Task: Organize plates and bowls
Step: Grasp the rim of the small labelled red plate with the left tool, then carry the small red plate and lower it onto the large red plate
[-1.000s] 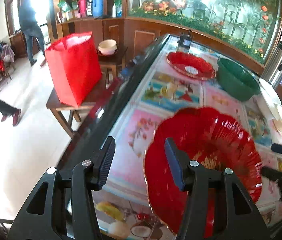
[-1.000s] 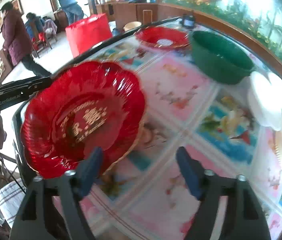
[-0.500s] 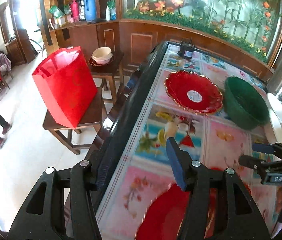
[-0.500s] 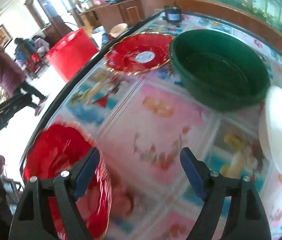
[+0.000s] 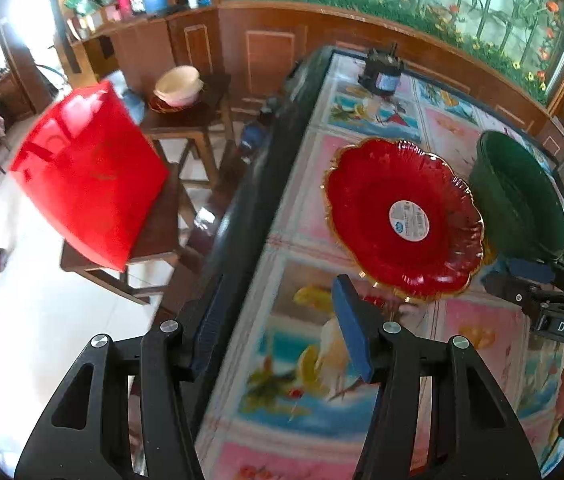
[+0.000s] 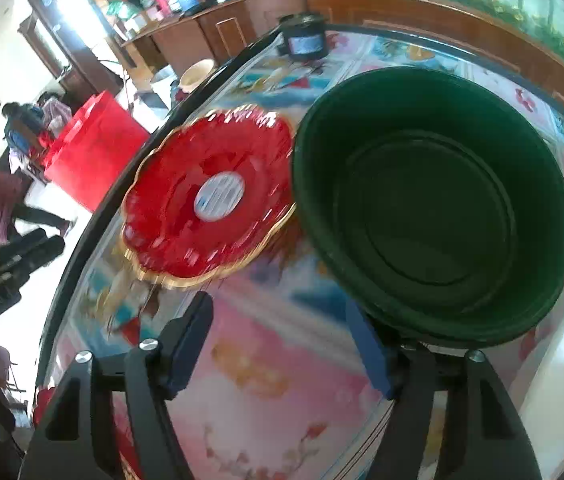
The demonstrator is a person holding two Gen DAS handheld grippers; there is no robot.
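A red scalloped plate [image 5: 401,216] with a gold rim and a white sticker lies flat on the picture-tiled table [image 5: 365,120], touching a dark green bowl [image 5: 521,200] on its right. My left gripper [image 5: 278,332] hovers open over the table's left edge, short of the plate, with nothing between its fingers. My right gripper [image 6: 280,344] is closing over bare table, its right pad just under the green bowl's [image 6: 433,204] near rim; the red plate [image 6: 210,196] lies ahead to the left. From the left wrist view, the right gripper [image 5: 529,280] sits at the bowl's near side.
White plates [image 6: 561,360] lie right of the bowl. A black jar [image 5: 381,74] stands at the table's far end. Left of the table, a red bag [image 5: 86,176] and cream bowls [image 5: 178,86] rest on wooden stools. A red edge [image 6: 42,400] shows at the near left. People walk at far left.
Both grippers have travelled up the table, leaving a near red plate behind and closing in on the far red plate and green bowl. The right jaws have narrowed.
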